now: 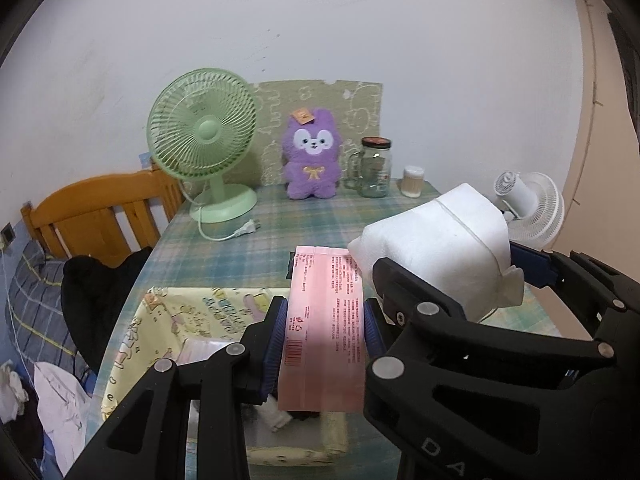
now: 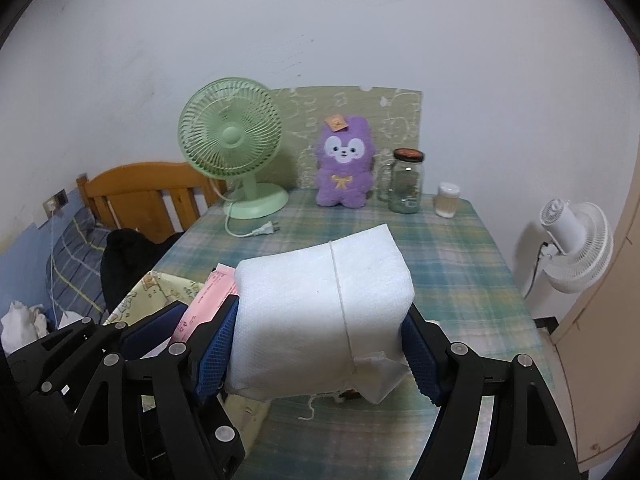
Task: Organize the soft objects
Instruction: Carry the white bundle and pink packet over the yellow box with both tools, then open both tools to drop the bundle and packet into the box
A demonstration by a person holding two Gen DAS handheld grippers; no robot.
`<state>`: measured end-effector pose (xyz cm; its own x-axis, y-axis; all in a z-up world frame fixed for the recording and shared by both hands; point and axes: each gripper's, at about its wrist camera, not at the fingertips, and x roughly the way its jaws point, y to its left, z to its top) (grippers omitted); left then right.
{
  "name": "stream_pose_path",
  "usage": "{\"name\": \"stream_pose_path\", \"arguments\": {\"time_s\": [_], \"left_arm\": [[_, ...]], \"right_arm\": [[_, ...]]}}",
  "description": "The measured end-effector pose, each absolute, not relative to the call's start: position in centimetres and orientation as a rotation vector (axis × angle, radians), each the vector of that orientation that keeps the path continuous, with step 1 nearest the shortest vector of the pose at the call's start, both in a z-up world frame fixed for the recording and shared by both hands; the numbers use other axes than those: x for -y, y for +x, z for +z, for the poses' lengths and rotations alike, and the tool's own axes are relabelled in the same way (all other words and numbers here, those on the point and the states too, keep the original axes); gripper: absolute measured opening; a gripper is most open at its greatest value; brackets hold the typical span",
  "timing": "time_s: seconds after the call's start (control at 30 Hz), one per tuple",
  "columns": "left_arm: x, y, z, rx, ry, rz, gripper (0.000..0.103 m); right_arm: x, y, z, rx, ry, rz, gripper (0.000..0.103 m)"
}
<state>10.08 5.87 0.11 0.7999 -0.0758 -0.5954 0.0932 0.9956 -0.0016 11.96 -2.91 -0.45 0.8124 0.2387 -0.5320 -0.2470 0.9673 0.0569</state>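
My left gripper (image 1: 325, 334) is shut on a flat pink packet (image 1: 326, 320) and holds it above a yellow cartoon-print fabric bin (image 1: 160, 320) at the table's near left. My right gripper (image 2: 320, 344) is shut on a bulky white soft pack (image 2: 320, 312) tied with string, held above the table just right of the bin (image 2: 160, 292). The white pack also shows in the left wrist view (image 1: 444, 252), with the right gripper's arm beside it. A purple plush toy (image 1: 312, 160) stands at the back of the table, also in the right wrist view (image 2: 345, 164).
On the plaid tablecloth (image 2: 448, 264) stand a green desk fan (image 2: 232, 144) with loose plug, a glass jar (image 2: 407, 182) and a small cotton-swab tub (image 2: 447, 200). A white fan (image 2: 576, 248) is off the right edge. A wooden headboard (image 2: 144, 192) and bedding lie left.
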Motion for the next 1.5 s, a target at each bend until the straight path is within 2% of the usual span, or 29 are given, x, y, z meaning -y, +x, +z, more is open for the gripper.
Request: {"name": "stream_pose_path", "arguments": {"time_s": [1.0, 1.03, 1.07, 1.13, 1.4, 1.5], "left_arm": [[-14.8, 12.0, -5.4, -0.752, 0.029, 0.043, 0.041], [-15.0, 11.9, -5.5, -0.760, 0.034, 0.056, 0.045], [-15.3, 11.9, -5.7, -0.773, 0.035, 0.066, 0.055], [-15.7, 11.9, -5.8, -0.780, 0.032, 0.076, 0.062], [-17.2, 11.5, -6.4, -0.788, 0.048, 0.129, 0.067], [-17.3, 11.2, -6.5, -0.790, 0.039, 0.120, 0.068]], "right_arm": [[-6.2, 15.3, -5.3, -0.689, -0.103, 0.411, 0.078], [-6.5, 15.3, -5.4, -0.692, -0.105, 0.417, 0.078], [-6.7, 15.4, -5.6, -0.694, -0.105, 0.426, 0.078], [-7.2, 15.4, -5.8, -0.698, -0.103, 0.441, 0.078], [-8.9, 15.6, -6.5, -0.699, -0.103, 0.498, 0.081], [-9.2, 15.7, -6.8, -0.692, -0.107, 0.505, 0.088]]}}
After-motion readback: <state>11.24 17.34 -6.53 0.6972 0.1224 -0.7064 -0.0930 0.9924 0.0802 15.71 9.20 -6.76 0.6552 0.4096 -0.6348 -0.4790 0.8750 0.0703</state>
